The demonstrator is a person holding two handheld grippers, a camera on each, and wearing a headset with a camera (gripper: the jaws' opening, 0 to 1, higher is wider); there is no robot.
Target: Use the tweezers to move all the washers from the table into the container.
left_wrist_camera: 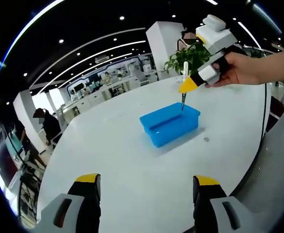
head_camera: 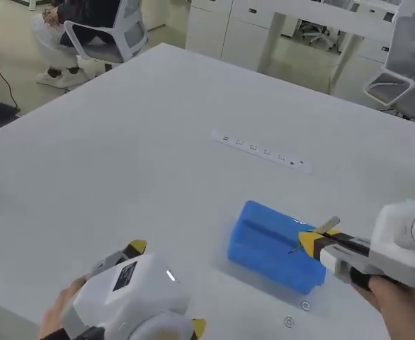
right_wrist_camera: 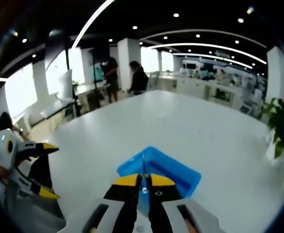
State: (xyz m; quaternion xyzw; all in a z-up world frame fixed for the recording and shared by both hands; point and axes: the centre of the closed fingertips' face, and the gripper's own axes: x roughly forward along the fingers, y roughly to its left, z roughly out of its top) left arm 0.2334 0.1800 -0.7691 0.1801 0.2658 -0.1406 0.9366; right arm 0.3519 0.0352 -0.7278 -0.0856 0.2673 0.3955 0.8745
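The blue container lies on the white table. My right gripper hangs over its right end, shut on thin metal tweezers whose tips point down into the container. Whether the tips hold a washer I cannot tell. Two small washers lie on the table in front of the container, and one washer appears in the left gripper view. My left gripper is open at the near left, holding nothing.
A white power strip lies beyond the container. Office chairs stand past the table's far edge, and a potted plant sits at the right. The near table edge runs just below the washers.
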